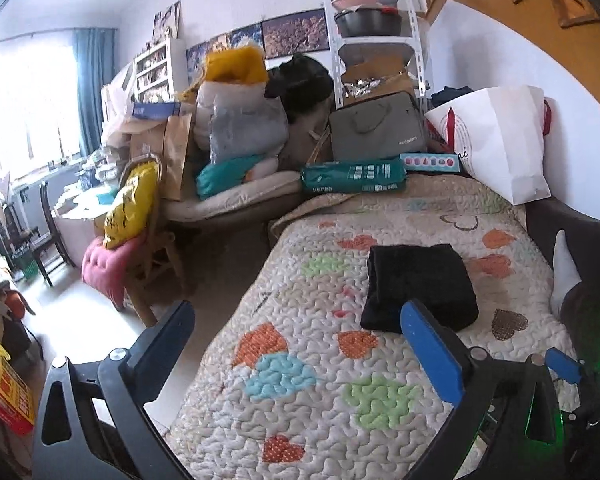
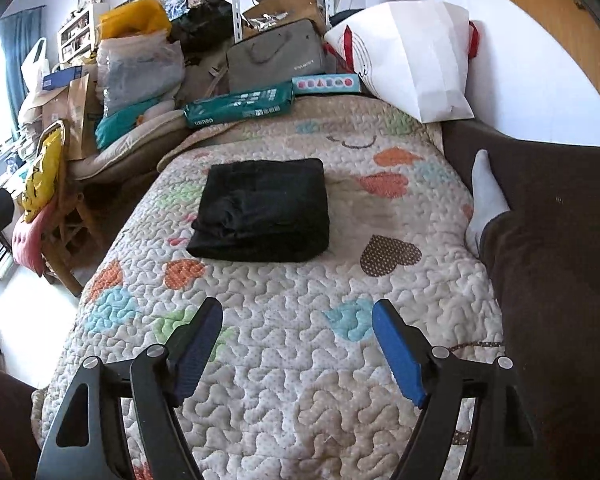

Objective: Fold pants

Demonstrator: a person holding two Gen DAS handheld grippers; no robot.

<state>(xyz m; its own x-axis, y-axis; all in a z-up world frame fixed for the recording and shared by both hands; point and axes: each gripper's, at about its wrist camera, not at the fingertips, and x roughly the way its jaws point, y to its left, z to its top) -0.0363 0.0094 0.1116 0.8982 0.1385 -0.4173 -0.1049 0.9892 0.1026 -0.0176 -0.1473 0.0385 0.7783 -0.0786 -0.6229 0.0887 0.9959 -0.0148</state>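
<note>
Black pants (image 2: 262,210) lie folded into a compact rectangle on the quilted heart-pattern bedspread (image 2: 300,360); they also show in the left wrist view (image 1: 418,286). My left gripper (image 1: 296,316) is open and empty, held above the bed's near left edge, its right finger just in front of the pants. My right gripper (image 2: 298,312) is open and empty, hovering over the bedspread well short of the pants.
The person's leg in brown trousers and a white sock (image 2: 486,196) rests on the bed's right side. A white paper bag (image 2: 416,56), a green package (image 2: 240,106) and a grey laptop bag (image 2: 276,56) crowd the bed's far end. A chair with a yellow bag (image 1: 130,208) stands left.
</note>
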